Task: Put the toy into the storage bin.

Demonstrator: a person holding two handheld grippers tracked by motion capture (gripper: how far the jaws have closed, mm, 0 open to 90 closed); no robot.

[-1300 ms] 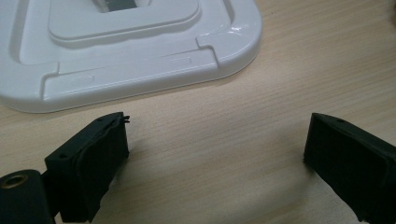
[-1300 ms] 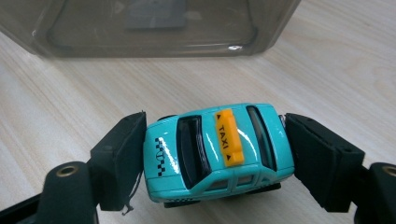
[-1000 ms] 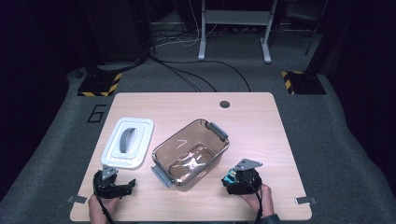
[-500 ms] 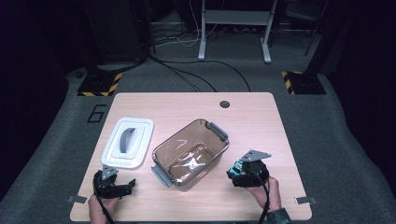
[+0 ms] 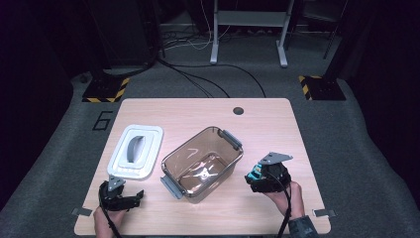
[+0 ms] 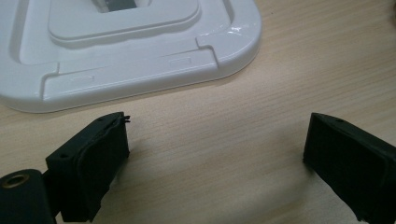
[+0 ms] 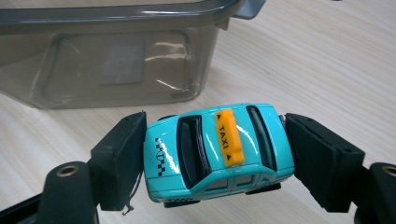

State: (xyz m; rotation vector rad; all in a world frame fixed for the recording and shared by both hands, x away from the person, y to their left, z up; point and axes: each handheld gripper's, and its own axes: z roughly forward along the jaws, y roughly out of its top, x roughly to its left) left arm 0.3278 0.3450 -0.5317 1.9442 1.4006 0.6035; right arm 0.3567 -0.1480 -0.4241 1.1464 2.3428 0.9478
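Observation:
A turquoise toy taxi [image 7: 217, 151] with an orange roof sign sits crosswise between the jaws of my right gripper [image 7: 214, 156], which is shut on it front and back. From above, that gripper [image 5: 253, 177] is lifted off the table just right of a clear smoky plastic box [image 5: 203, 163], with the taxi [image 5: 254, 175] a small teal spot at its tip. The box's wall [image 7: 116, 56] stands close ahead of the taxi. My left gripper [image 5: 133, 197] rests low at the front left, open [image 6: 215, 154] with nothing between its jaws, just short of a white lid [image 6: 126, 51].
The white lid [image 5: 136, 151] lies flat on the wooden table [image 5: 267, 124] left of the box. Grey latch handles [image 5: 232, 139] stick out at the box's ends. A round hole [image 5: 238, 110] marks the table's far side. Dark floor with cables surrounds the table.
My right gripper has risen off the table with the taxi and shifted slightly right. The left gripper, box and lid have stayed put.

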